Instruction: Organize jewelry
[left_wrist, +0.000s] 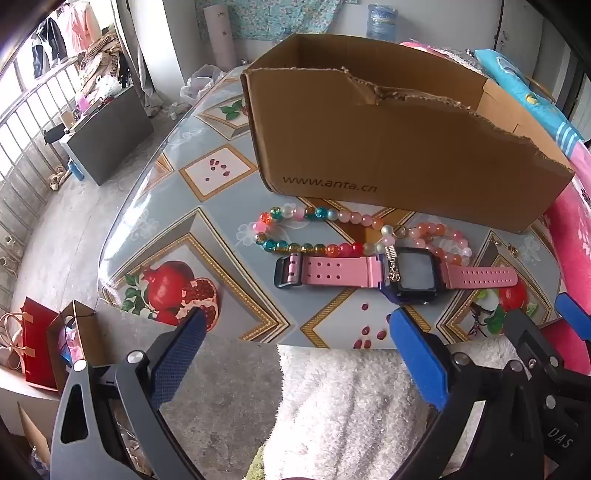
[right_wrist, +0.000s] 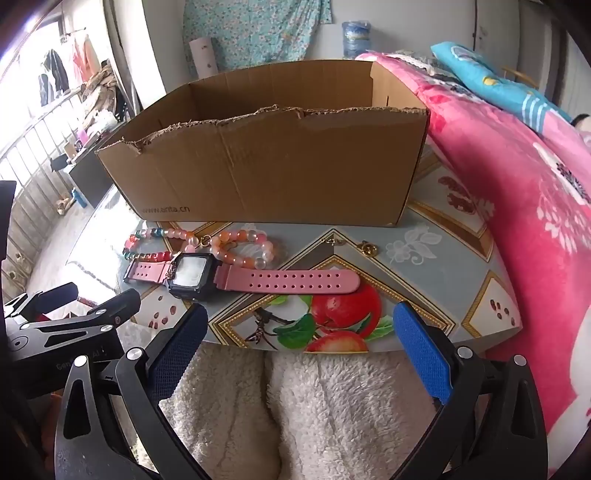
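A pink-strapped watch (left_wrist: 399, 275) (right_wrist: 236, 277) lies flat on the glass table in front of an open cardboard box (left_wrist: 388, 147) (right_wrist: 266, 166). Behind it a string of coloured beads (left_wrist: 314, 230) (right_wrist: 162, 243) and a pink bead bracelet (left_wrist: 443, 240) (right_wrist: 243, 247) rest against each other. A small gold earring (right_wrist: 367, 248) lies to the right. My left gripper (left_wrist: 299, 325) hovers open over the table's near edge, nothing between its fingers. My right gripper (right_wrist: 301, 321) is open too, short of the watch strap.
The table (left_wrist: 207, 229) (right_wrist: 424, 258) has a fruit-patterned cover. A pink floral quilt (right_wrist: 517, 184) crowds its right side. White fluffy fabric (left_wrist: 351, 406) (right_wrist: 314, 413) lies below both grippers. Paper bags (left_wrist: 48, 347) stand on the floor at left.
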